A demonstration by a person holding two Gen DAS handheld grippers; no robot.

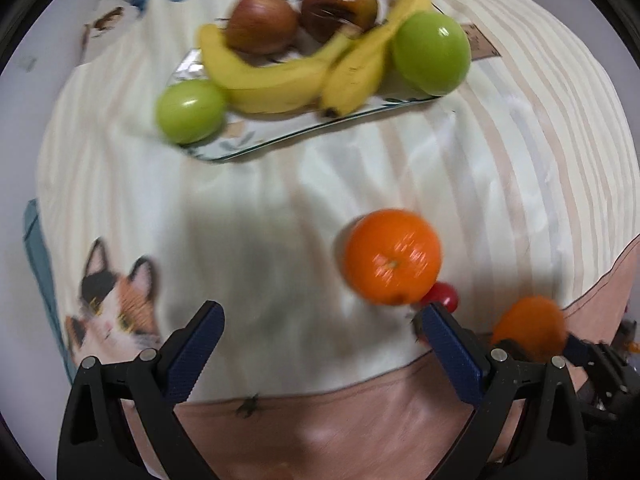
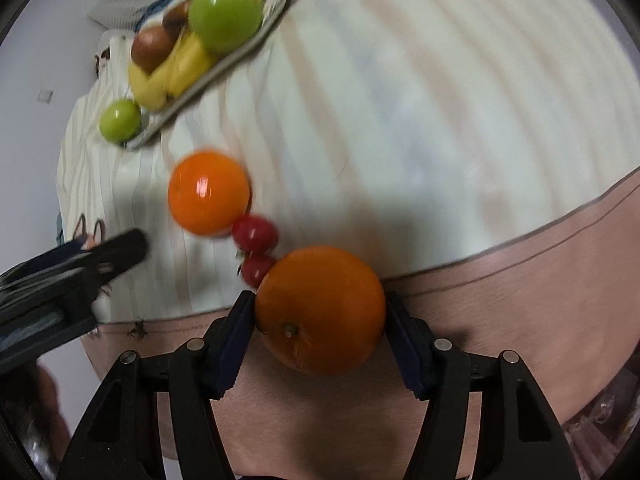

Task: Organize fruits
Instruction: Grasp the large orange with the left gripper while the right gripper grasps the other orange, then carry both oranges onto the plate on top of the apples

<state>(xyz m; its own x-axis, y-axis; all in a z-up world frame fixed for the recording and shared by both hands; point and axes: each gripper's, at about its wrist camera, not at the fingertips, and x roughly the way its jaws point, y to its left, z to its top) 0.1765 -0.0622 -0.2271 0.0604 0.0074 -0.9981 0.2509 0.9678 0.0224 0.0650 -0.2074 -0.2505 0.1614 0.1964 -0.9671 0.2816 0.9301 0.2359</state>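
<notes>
Gripping the near orange (image 2: 320, 310) squarely, the right gripper (image 2: 320, 320) has pads on both flanks; lift straight, sparing the red fruits (image 2: 256, 233). Left gripper (image 1: 316, 344) gapes empty beside the second orange (image 1: 393, 256); tray (image 1: 240, 142) beyond.

oranges (image 2: 320, 308) orange | apples (image 1: 430, 54) green | bananas (image 1: 280, 80) yellow | cloth (image 1: 440, 160) striped

Soft, even indoor light fills both views, bright enough to wash out the pale striped cloth (image 1: 400, 168), which carries a broad grey shadow in the left view. Small white glints sit on the green apple (image 1: 431, 53) and the orange (image 2: 209, 193). Motion blur smears most fruit, and the fisheye lens bends the edges into dark corners.
</notes>
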